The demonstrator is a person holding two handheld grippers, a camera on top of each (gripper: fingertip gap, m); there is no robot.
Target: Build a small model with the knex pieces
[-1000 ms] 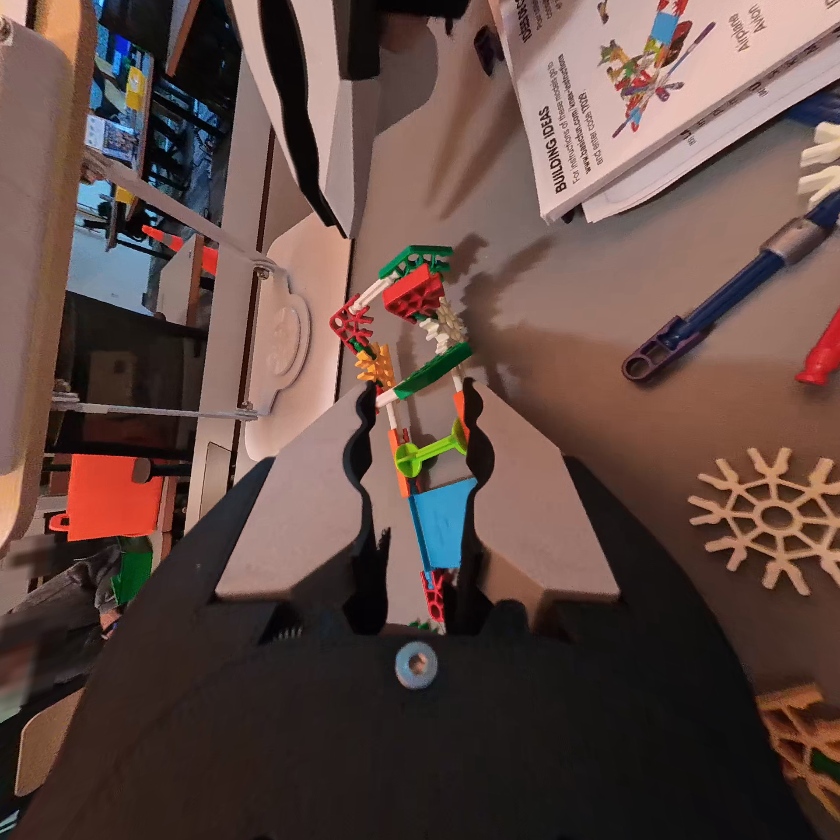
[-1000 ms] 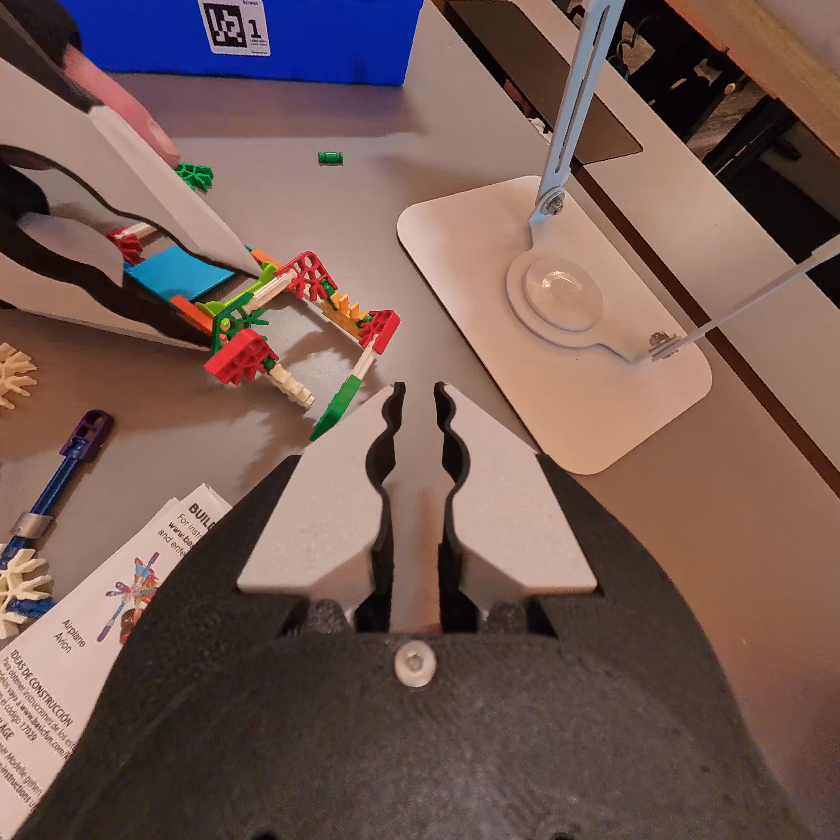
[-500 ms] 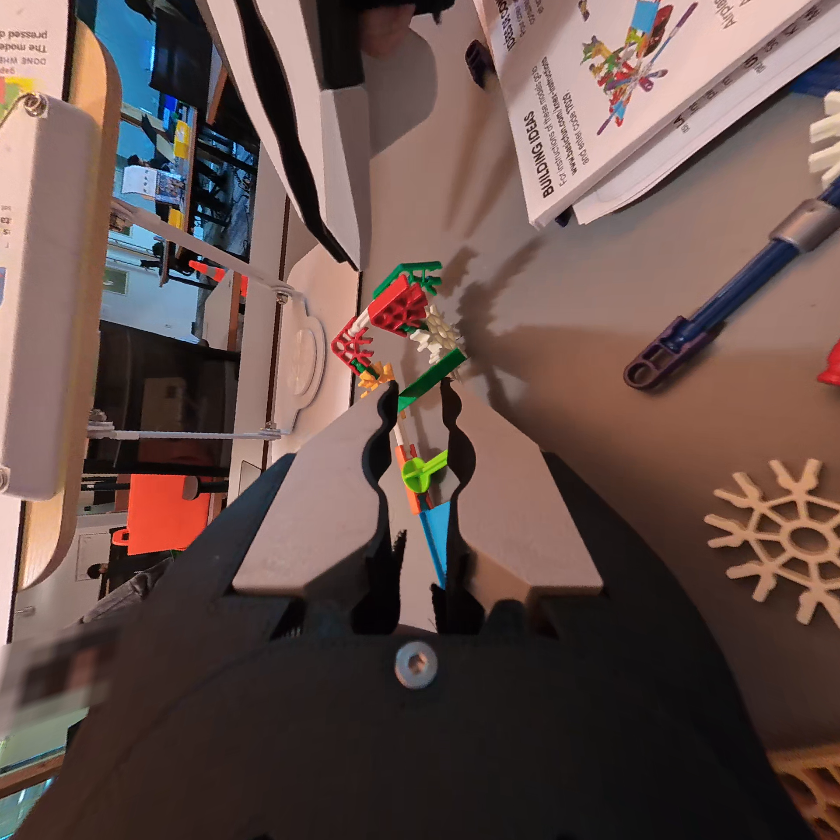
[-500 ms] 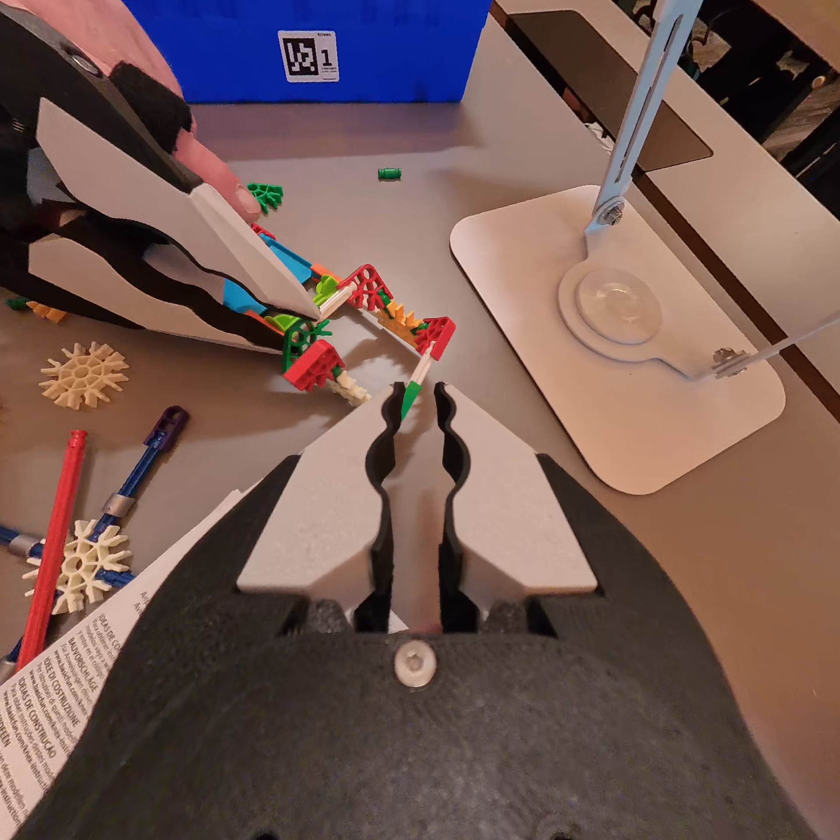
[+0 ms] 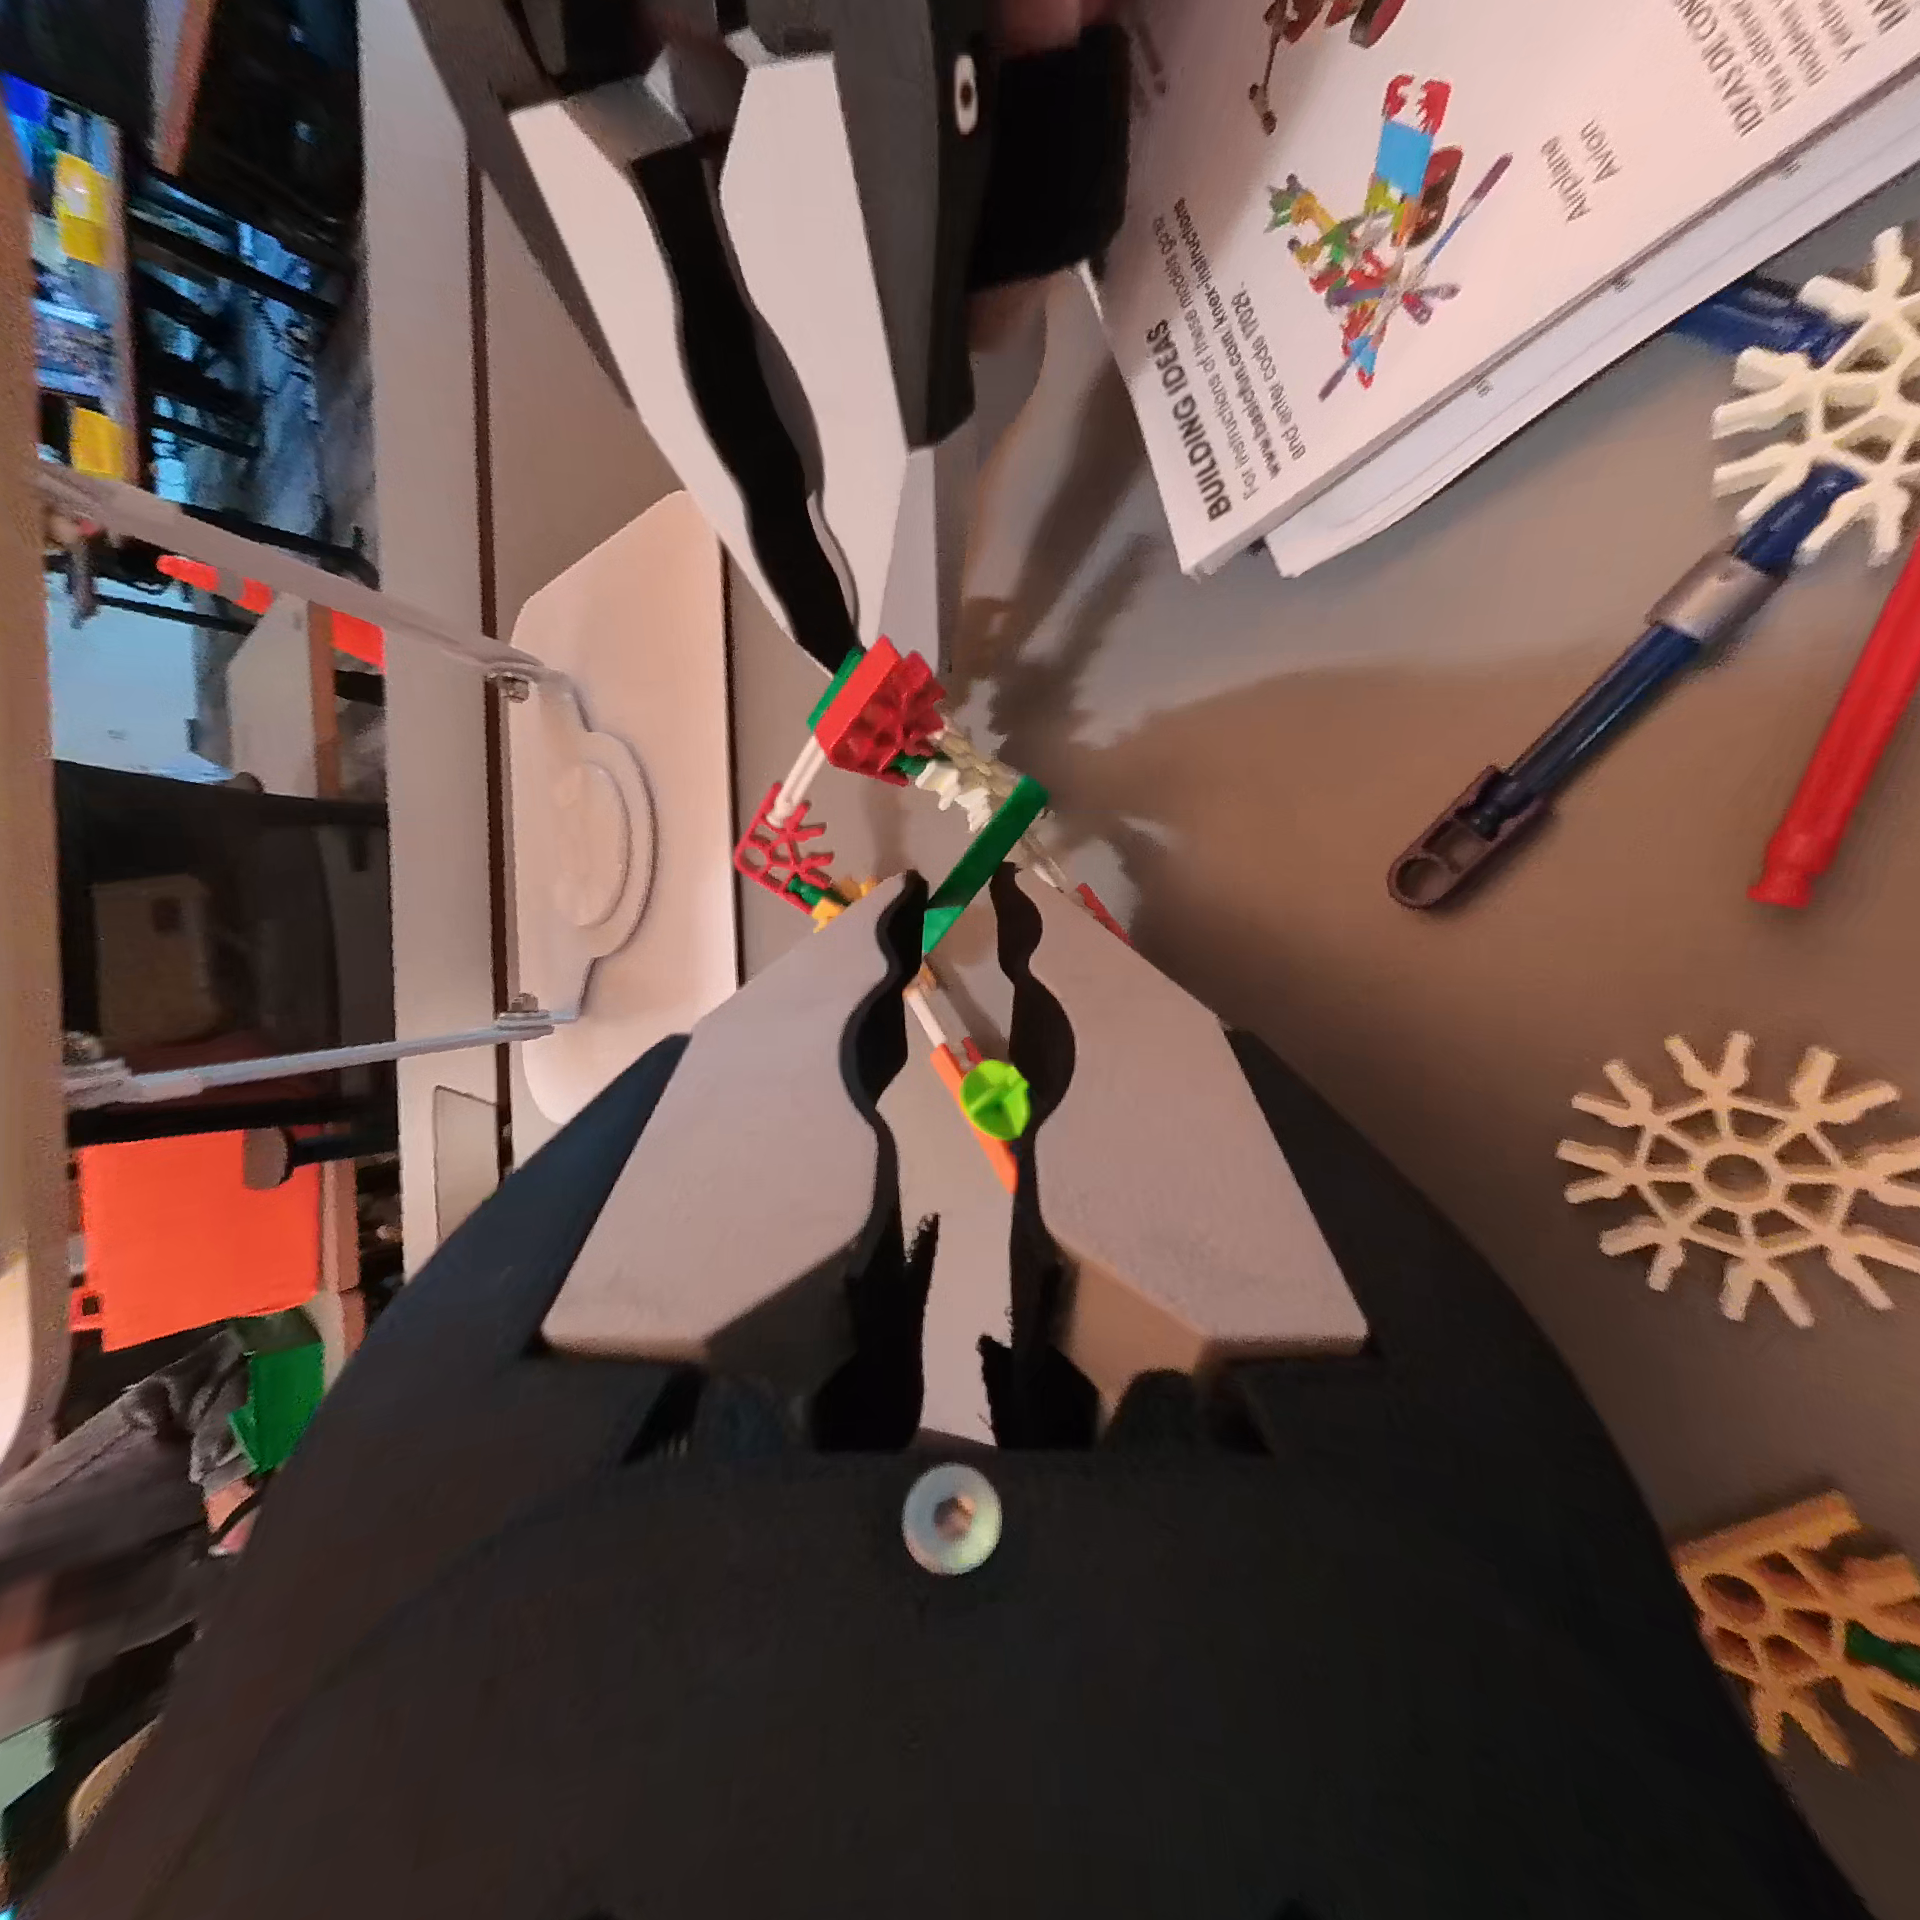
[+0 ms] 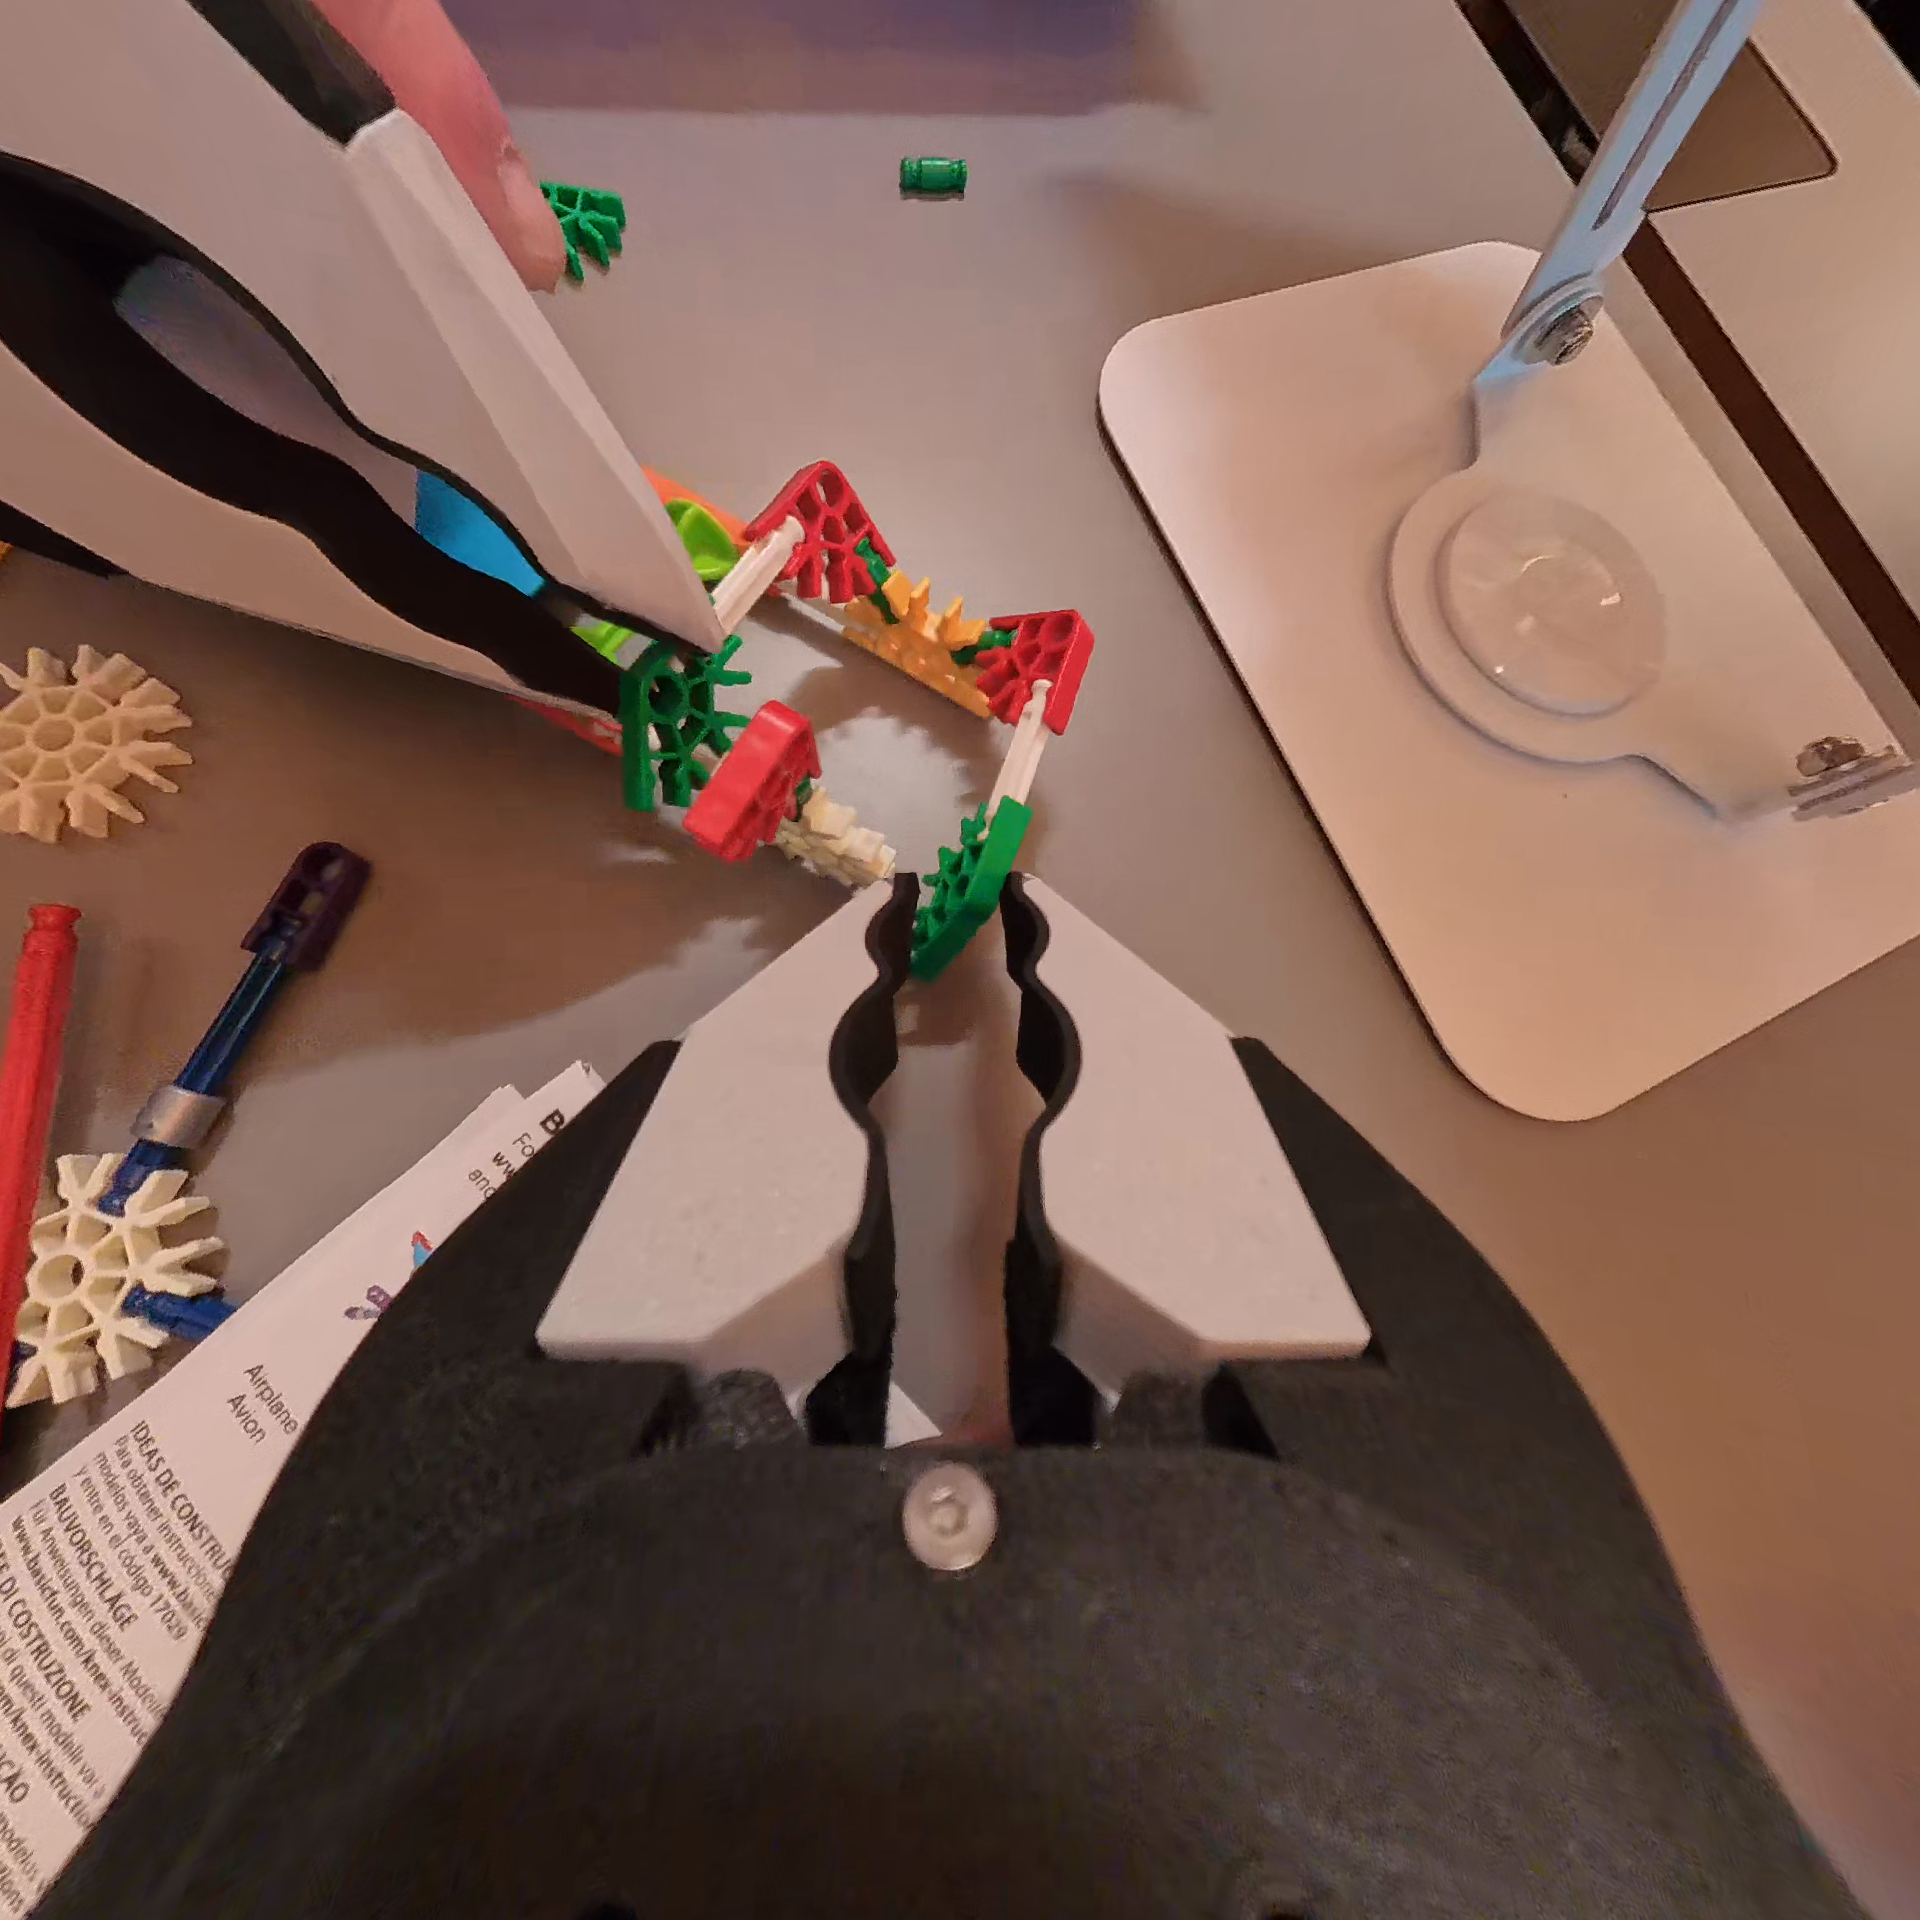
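Note:
A toy model of red, green, orange and white connectors and rods stands on edge on the grey table. My left gripper is shut on its near end, with an orange rod and a lime piece between the fingers. It also shows in the right wrist view, with a blue panel in its jaws. My right gripper is narrowly open, and the model's green corner connector sits between its fingertips. In the left wrist view the right gripper meets the model's far end.
An instruction booklet lies near left. Cream snowflake connectors, a blue rod and a red rod lie left. A white stand base is on the right. A small green piece and a loose green connector lie farther off. My right fingertips sit around 6 cm from my left ones.
My left gripper closed tighter on the model and turned it up on edge. My right gripper moved forward until the green corner connector came between its tips.

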